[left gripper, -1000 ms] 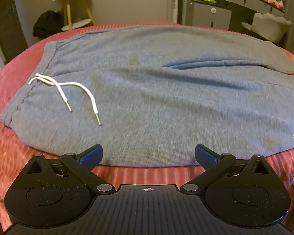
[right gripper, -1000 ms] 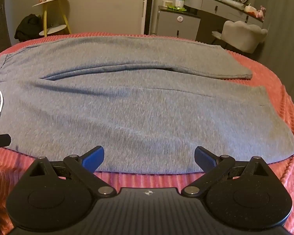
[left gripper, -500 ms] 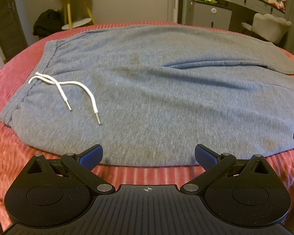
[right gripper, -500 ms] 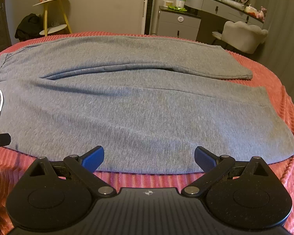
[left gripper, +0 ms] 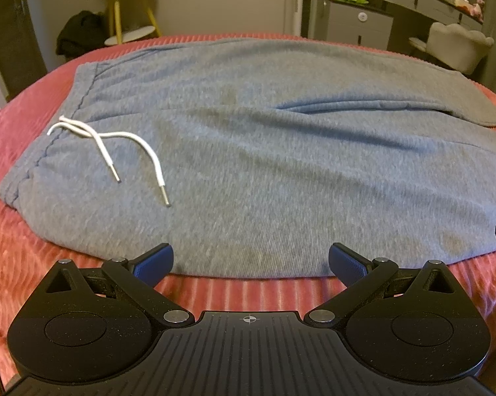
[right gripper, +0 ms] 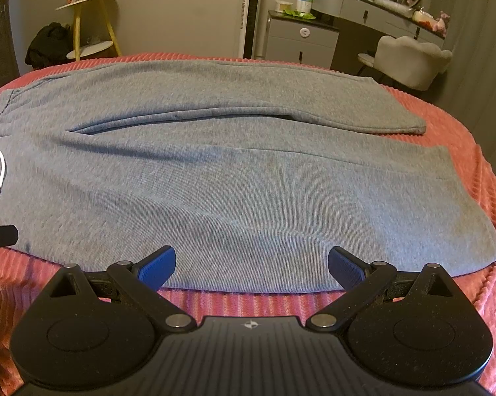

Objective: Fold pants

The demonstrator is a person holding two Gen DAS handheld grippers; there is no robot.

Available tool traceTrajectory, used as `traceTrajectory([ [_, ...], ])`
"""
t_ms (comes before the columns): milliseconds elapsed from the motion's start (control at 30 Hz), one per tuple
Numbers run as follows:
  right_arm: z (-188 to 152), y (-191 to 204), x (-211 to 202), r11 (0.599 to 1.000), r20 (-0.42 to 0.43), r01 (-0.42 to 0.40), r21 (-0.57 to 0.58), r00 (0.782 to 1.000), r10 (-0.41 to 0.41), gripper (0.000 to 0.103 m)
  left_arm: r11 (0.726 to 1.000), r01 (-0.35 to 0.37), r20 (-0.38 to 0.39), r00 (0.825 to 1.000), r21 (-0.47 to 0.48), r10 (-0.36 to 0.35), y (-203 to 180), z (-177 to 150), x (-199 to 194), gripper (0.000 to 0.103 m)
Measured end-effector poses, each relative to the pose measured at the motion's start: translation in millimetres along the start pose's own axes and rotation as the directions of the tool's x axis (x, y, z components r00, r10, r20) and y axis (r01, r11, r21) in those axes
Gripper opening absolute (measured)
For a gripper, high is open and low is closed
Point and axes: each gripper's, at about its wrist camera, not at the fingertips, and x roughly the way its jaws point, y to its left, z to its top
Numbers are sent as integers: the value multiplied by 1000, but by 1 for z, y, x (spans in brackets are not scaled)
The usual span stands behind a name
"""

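Lying crosswise, pants (left gripper: 281, 165) point waistband left, cuffs right

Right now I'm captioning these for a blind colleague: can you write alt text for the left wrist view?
Grey pants lie flat across a red ribbed bedspread, waistband at left with a white drawstring loose on top. The open left gripper sits just short of the near edge, touching nothing.
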Motion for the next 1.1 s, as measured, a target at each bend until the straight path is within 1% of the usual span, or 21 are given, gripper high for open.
traceTrajectory([
  [1100,1,-1,0,1000,4,-10,23,1000,10,99,1000,-1,-23,1000,-20,1,2,-1,3,103],
])
